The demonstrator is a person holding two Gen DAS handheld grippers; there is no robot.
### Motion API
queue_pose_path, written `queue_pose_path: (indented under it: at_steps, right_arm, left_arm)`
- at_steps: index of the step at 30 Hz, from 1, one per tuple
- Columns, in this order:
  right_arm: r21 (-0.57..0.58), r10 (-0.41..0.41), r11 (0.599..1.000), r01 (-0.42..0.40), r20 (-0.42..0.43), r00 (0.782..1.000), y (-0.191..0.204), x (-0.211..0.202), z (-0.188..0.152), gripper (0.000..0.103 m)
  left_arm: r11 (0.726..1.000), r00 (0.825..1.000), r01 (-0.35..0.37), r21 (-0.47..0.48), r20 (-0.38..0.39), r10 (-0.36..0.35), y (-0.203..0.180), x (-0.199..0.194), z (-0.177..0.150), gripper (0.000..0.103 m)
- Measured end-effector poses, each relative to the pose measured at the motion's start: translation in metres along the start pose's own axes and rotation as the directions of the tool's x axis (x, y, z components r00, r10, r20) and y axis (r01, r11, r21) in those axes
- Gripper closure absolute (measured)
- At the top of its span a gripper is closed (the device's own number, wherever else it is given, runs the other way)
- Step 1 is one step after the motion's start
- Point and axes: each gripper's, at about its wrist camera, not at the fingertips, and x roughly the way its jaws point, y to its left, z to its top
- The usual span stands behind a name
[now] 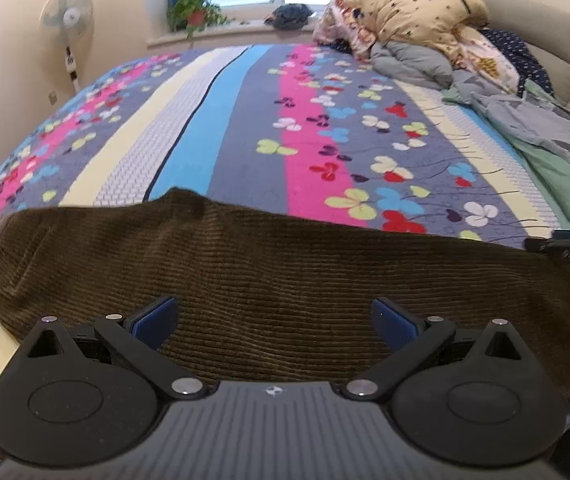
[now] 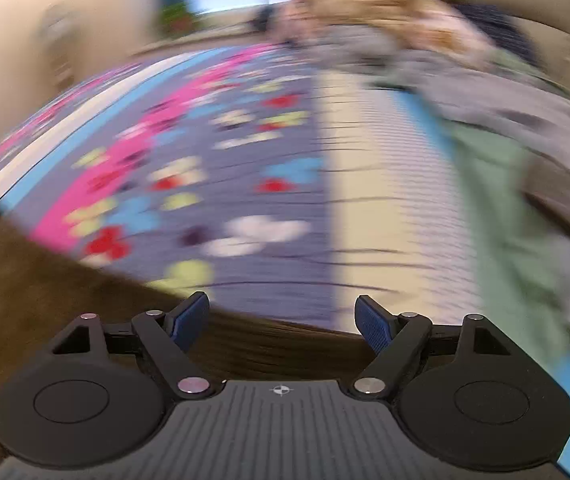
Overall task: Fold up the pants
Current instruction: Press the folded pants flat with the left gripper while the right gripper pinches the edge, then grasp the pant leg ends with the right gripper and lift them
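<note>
Brown corduroy pants (image 1: 269,276) lie flat across the near part of the bed, stretching left to right. My left gripper (image 1: 275,316) is open, its blue pads wide apart just above the pants' near middle, holding nothing. In the right wrist view, which is blurred by motion, the pants (image 2: 45,300) fill the lower left. My right gripper (image 2: 283,316) is open and empty over the pants' right edge. The right gripper's black tip also shows in the left wrist view (image 1: 565,245) at the pants' far right end.
The bed has a striped floral bedspread (image 1: 245,120). A pile of quilts and pillows (image 1: 413,24) sits at the far right by the headboard. Grey and green clothes (image 1: 541,132) lie along the right edge. A standing fan (image 1: 68,20) and a potted plant (image 1: 195,14) are by the window.
</note>
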Motion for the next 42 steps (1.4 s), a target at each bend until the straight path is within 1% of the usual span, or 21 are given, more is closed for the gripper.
queue_pose_path:
  at_steps: [4,9,12,14,15,16,18,20,22,23,24,25,27,29,30,32,34,35,39,41,42]
  right_arm:
    - [-0.142,0.036,0.989,-0.041,-0.039,0.999,0.033,0.037,0.014,0.022]
    - [-0.212,0.144,0.965,-0.155,-0.068,0.987,0.068,0.057,0.031,0.018]
    - [-0.278,0.156,0.945,-0.174,-0.087,0.984,0.096,0.072,0.033,0.019]
    - [-0.291,0.193,0.931,-0.218,-0.114,0.975,0.106,0.075,0.032,0.053]
    - [-0.273,0.221,0.931,-0.244,-0.114,0.969,0.109,0.074,0.033,0.086]
    - [-0.280,0.208,0.933,-0.225,-0.091,0.974,0.114,0.069,0.033,0.096]
    - [-0.295,0.184,0.935,-0.197,-0.073,0.980,0.118,0.064,0.033,0.100]
    - [-0.229,0.186,0.953,-0.198,-0.075,0.980,0.109,0.067,0.034,0.100]
    - [-0.213,0.144,0.965,-0.154,-0.061,0.988,0.101,0.073,0.032,0.101]
    - [-0.218,0.088,0.971,-0.096,-0.047,0.995,0.099,0.076,0.029,0.103]
    - [-0.225,0.000,0.974,-0.010,-0.043,0.999,0.096,0.083,0.028,0.103]
    - [-0.193,-0.047,0.981,0.034,-0.060,0.997,0.086,0.091,0.026,0.103]
    - [-0.077,0.019,0.997,-0.023,-0.046,0.999,0.067,0.084,0.026,0.103]
    - [-0.049,0.012,0.999,-0.010,0.046,0.999,0.059,0.061,0.025,0.102]
    - [-0.007,0.009,1.000,-0.009,0.070,0.998,0.054,0.050,0.025,0.097]
    - [0.088,0.066,0.993,-0.074,0.087,0.994,0.044,0.028,0.020,0.080]
    - [0.134,0.091,0.986,-0.104,0.095,0.991,0.044,0.006,0.010,0.046]
    - [0.130,0.095,0.986,-0.107,0.092,0.991,0.048,-0.002,0.002,0.043]
    - [0.146,0.053,0.988,-0.049,-0.022,0.998,0.058,-0.004,-0.027,0.039]
    - [0.147,-0.035,0.988,0.042,-0.054,0.998,0.056,0.007,-0.042,0.039]
    - [0.151,-0.047,0.987,0.051,-0.030,0.998,0.051,0.009,-0.047,0.039]
  left_arm:
    - [1.000,0.999,0.003,-0.023,-0.032,-0.004,0.005,0.013,0.001,0.000]
    - [0.999,0.998,-0.009,-0.032,-0.057,0.007,0.010,0.026,-0.003,0.000]
    - [0.999,0.996,-0.016,-0.050,-0.086,0.012,0.015,0.035,-0.005,0.000]
    - [0.998,0.996,-0.019,-0.055,-0.089,0.014,0.019,0.037,-0.004,0.000]
    - [0.998,0.996,-0.020,-0.053,-0.086,0.015,0.020,0.038,-0.004,0.000]
    - [0.998,0.996,-0.025,-0.050,-0.082,0.021,0.022,0.040,-0.004,0.000]
    - [0.998,0.995,-0.039,-0.058,-0.090,0.033,0.026,0.045,-0.003,0.000]
    - [0.996,0.994,-0.046,-0.081,-0.104,0.038,0.030,0.050,-0.002,0.000]
    - [0.994,0.994,-0.049,-0.100,-0.102,0.039,0.034,0.050,-0.002,0.000]
    - [0.994,0.994,-0.051,-0.101,-0.097,0.042,0.035,0.050,-0.002,0.000]
    - [0.994,0.995,-0.058,-0.097,-0.088,0.049,0.037,0.050,-0.001,0.000]
    - [0.994,0.995,-0.065,-0.091,-0.078,0.058,0.038,0.051,0.001,0.000]
    - [0.994,0.996,-0.077,-0.079,-0.056,0.073,0.041,0.056,0.008,0.000]
    - [0.992,0.995,-0.095,-0.080,-0.023,0.093,0.046,0.067,0.018,0.000]
    - [0.990,0.994,-0.112,-0.087,-0.006,0.112,0.049,0.076,0.024,0.000]
    - [0.983,0.988,-0.150,-0.108,0.010,0.152,0.057,0.099,0.039,0.000]
    - [0.971,0.979,-0.202,-0.125,-0.016,0.201,0.066,0.134,0.056,0.000]
    - [0.965,0.974,-0.224,-0.133,-0.056,0.218,0.072,0.155,0.063,0.000]
    - [0.946,0.945,-0.297,-0.130,-0.179,0.272,0.085,0.218,0.085,0.000]
    - [0.944,0.942,-0.311,-0.111,-0.166,0.291,0.083,0.227,0.092,0.000]
    - [0.941,0.940,-0.322,-0.104,-0.152,0.305,0.081,0.228,0.095,0.000]
